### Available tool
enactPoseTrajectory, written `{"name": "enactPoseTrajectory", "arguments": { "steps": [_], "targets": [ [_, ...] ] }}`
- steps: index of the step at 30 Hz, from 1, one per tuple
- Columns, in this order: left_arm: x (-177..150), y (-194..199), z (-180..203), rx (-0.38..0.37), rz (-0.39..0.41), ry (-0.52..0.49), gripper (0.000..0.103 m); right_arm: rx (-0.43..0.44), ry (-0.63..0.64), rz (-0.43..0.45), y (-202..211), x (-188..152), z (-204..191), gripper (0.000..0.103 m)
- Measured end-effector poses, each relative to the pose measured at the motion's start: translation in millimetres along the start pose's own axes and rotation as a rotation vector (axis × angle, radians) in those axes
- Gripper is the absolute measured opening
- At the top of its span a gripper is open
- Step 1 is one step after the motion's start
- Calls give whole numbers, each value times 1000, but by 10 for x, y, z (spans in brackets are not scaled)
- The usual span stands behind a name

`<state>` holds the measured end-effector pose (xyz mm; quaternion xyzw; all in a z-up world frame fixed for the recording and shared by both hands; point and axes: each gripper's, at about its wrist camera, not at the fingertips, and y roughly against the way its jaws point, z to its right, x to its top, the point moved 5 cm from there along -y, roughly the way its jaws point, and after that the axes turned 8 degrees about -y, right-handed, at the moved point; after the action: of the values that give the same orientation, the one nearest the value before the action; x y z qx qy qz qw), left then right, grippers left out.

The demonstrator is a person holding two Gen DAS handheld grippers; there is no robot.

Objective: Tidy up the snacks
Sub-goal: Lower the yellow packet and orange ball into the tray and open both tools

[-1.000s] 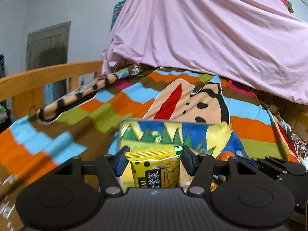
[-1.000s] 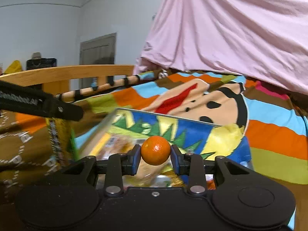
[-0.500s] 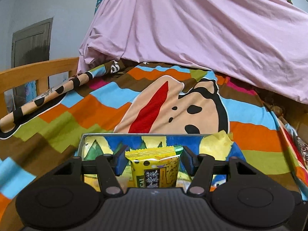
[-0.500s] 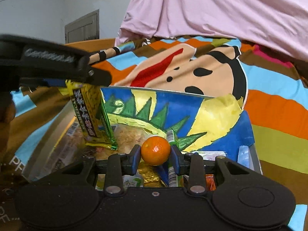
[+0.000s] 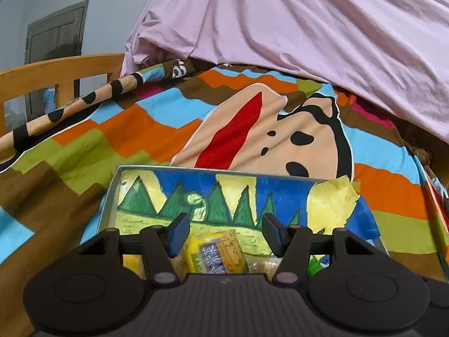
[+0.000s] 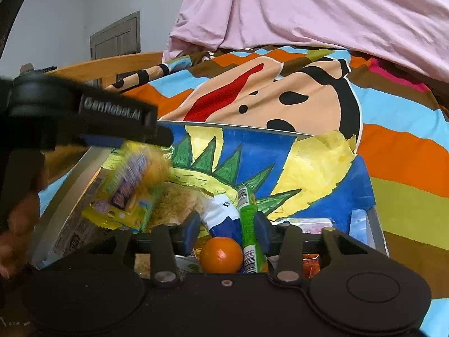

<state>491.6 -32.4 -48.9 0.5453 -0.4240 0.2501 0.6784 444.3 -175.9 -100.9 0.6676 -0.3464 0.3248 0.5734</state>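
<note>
orange [image 6: 221, 255]: in the box, lying among the snacks just below and between the R gripper [image 6: 227, 233] pads; pads not touching it.
R jaws: opening right now, orange clear of them, nothing pinched.
yellow packet [image 5: 217, 254]: in the box too, below the L gripper [image 5: 223, 233]. In the R view it's a blurred yellow shape [image 6: 126, 193] under the L gripper's finger [image 6: 112, 118], so looks like it's dropping or just landed.
packet axis: long side runs roughly away from the L cam, tilted a bit right; label faces up.
L jaws: apart, gap wider than the packet, pads not on it, holding nothing.
key relation: both items sit lower than the jaws, inside the box walls. Each gripper needs to back up and out w/o catching the rim or the green stick pack [image 6: 248, 224], which stands just R of the orange, near the R gripper's right pad.
nearer hand: R to orange, L to packet.
box [image 5: 112, 196]: painted inside, trees on blue; torn yellow paper at far R corner [image 5: 334, 205]; sits on a striped cartoon blanket [image 5: 157, 129].
vs 1 s ago: orange was clamped between R pads, now released. Packet was upright in L jaws, now lying down in the box. Both grippers came closer over the box.
judgement: both drops done; next prob. fetch more snacks.
</note>
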Motion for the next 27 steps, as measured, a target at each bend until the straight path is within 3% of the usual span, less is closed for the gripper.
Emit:
{"name": "enactPoseTrajectory", "arguments": {
  "steps": [8, 27],
  "targets": [
    [-21, 109, -28, 2, 0, 9, 79, 3, -9, 31, 119, 48, -11, 71],
    [124, 685, -115, 30, 95, 26, 102, 1, -18, 136, 652, 342, -57, 93]
  ]
}}
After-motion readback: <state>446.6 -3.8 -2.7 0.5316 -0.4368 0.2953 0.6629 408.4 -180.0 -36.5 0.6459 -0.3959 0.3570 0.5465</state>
